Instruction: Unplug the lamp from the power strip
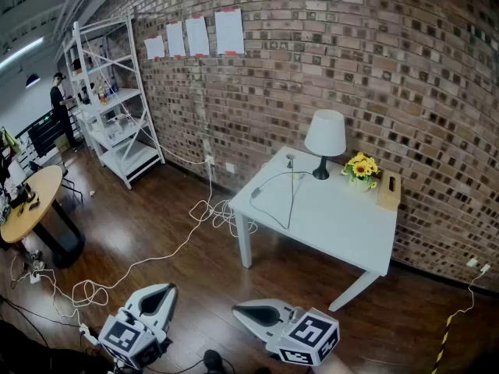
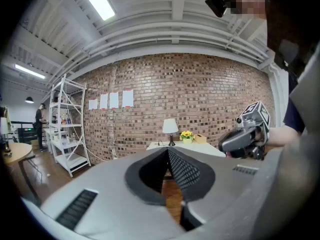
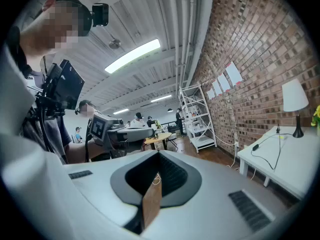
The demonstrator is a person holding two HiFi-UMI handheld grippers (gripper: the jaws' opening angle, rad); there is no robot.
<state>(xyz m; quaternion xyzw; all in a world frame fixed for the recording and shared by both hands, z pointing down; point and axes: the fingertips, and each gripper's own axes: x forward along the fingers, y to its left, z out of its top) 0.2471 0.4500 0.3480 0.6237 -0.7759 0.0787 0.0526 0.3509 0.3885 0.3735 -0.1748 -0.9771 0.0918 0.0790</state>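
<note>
Brick wall (image 1: 327, 53) is backing a wood floor (image 1: 203, 275) – over it the left gripper (image 1: 166, 289) and right gripper (image 1: 238, 310) are hovering, jaws pinched together, empty – well beyond, the lamp (image 1: 324, 137) is standing on the white table (image 1: 343, 228)

A table (image 1: 335, 232) stands against the brick wall (image 1: 390, 68), at the right of the room. At its back edge the lamp (image 1: 324, 140) stands left of a pot of sunflowers (image 1: 362, 167), with a box (image 1: 387, 190) at the far right corner; a cable (image 1: 290, 197) lies in front of the lamp. Left along the wall stands a shelving unit (image 1: 117, 107), with papers (image 1: 195, 36) on the wall between it and the table. A round table (image 1: 31, 201) stands at far left. Cables (image 1: 148, 259) trail over the floor between.
</note>
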